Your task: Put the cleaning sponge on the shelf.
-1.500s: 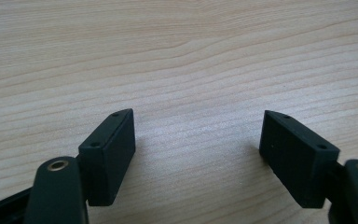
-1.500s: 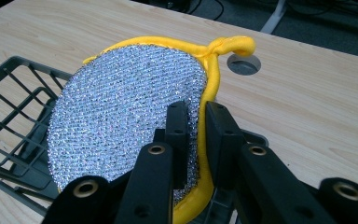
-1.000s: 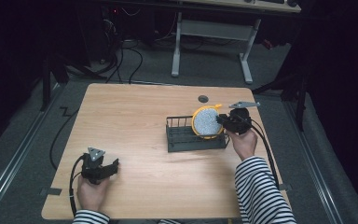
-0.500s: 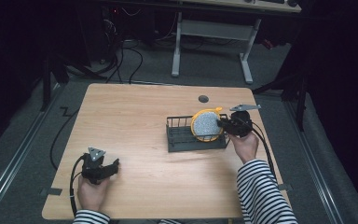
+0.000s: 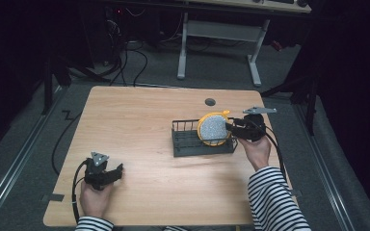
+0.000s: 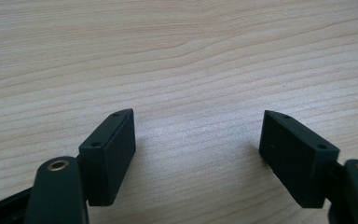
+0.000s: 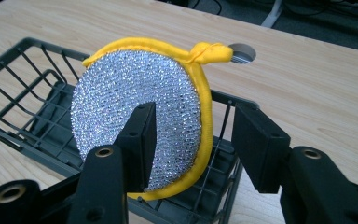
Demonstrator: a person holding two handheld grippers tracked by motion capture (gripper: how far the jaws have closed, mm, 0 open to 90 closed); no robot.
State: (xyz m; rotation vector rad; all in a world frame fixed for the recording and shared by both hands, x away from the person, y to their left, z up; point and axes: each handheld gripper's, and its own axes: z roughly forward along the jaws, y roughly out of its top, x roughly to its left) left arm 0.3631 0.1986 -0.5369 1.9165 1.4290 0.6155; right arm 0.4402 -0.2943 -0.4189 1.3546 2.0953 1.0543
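Note:
A round scrubber [image 5: 213, 127] with a silver mesh face and a yellow rim [image 7: 140, 98] stands upright on edge at the right end of a black wire basket [image 5: 188, 144] [image 7: 23, 93]. My right gripper [image 5: 231, 129] [image 7: 193, 121] is open around the scrubber's right edge. One jaw lies across the silver face, and the other stands off the yellow rim with a gap. My left gripper [image 5: 118, 169] [image 6: 198, 126] rests low over the bare wood near the table's front left, open with nothing between its jaws.
The basket sits right of centre on the wooden table [image 5: 139, 115]. A round cable hole [image 5: 210, 102] [image 7: 242, 52] lies just behind it. A metal desk frame [image 5: 219, 33] and cables are on the floor beyond the far edge.
The right hand has drifted slightly to the right. The scrubber stays upright in the basket. The left hand has not moved.

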